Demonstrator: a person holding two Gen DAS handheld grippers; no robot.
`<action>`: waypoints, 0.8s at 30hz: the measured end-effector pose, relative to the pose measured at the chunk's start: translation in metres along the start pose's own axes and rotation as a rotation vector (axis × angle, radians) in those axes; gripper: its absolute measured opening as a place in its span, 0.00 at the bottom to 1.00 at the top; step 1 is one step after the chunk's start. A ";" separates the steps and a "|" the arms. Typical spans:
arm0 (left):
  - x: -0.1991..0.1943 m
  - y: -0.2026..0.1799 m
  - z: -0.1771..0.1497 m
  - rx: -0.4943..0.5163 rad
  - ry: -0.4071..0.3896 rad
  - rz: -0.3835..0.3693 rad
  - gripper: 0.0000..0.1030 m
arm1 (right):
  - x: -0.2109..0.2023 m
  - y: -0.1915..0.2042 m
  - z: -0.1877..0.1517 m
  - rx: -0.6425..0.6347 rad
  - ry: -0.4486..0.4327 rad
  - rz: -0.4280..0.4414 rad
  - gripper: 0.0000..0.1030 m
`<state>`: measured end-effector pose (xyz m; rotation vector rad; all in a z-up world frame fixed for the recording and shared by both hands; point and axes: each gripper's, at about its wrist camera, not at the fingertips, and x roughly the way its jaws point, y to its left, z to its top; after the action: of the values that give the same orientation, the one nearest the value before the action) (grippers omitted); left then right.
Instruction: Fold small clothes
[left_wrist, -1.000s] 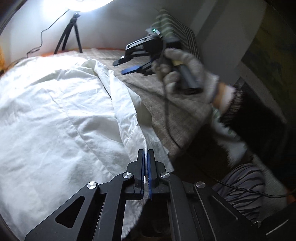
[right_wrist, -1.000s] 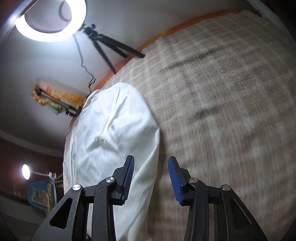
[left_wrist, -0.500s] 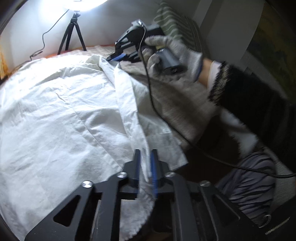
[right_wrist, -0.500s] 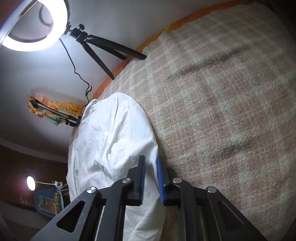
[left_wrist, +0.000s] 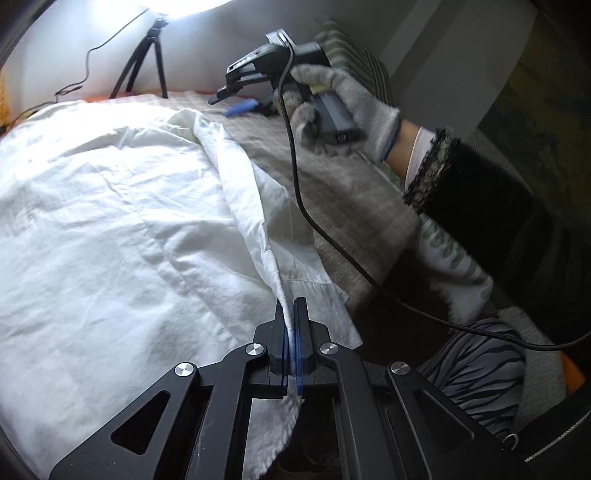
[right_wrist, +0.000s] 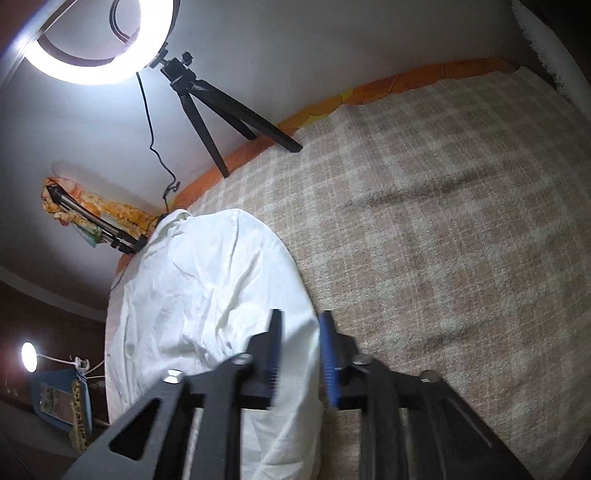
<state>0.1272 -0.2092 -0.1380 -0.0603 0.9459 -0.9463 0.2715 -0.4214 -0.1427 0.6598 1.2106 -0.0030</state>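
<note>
While the white garment is spread flat over the checked blanket, its near edge is pinched between the pressed-together jaws of the left gripper. A ridge of lifted cloth runs from this pinch toward the far side. The right gripper, held in a gloved hand, is above the blanket at the far end of that ridge; its jaws are opening, and the fabric below is not pressed by them. The garment is judged to be light, thin and very soft, so it will sag and wrinkle when only one point is held. It should be taken at a hem or corner, with both layers caught together. One garment is counted, one blanket, two grippers, one ring light and two tripods.
</note>
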 end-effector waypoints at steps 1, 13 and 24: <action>-0.004 0.002 -0.003 -0.012 -0.005 -0.002 0.01 | 0.003 -0.003 -0.001 0.008 -0.002 0.001 0.46; -0.033 -0.003 -0.012 -0.062 -0.035 -0.047 0.01 | 0.040 -0.005 -0.003 0.188 0.050 0.247 0.12; -0.045 0.003 -0.055 -0.138 0.021 -0.058 0.01 | 0.039 0.131 -0.005 -0.169 0.111 0.221 0.34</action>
<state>0.0800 -0.1568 -0.1435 -0.1960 1.0326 -0.9357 0.3269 -0.2996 -0.1162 0.6484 1.2237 0.3210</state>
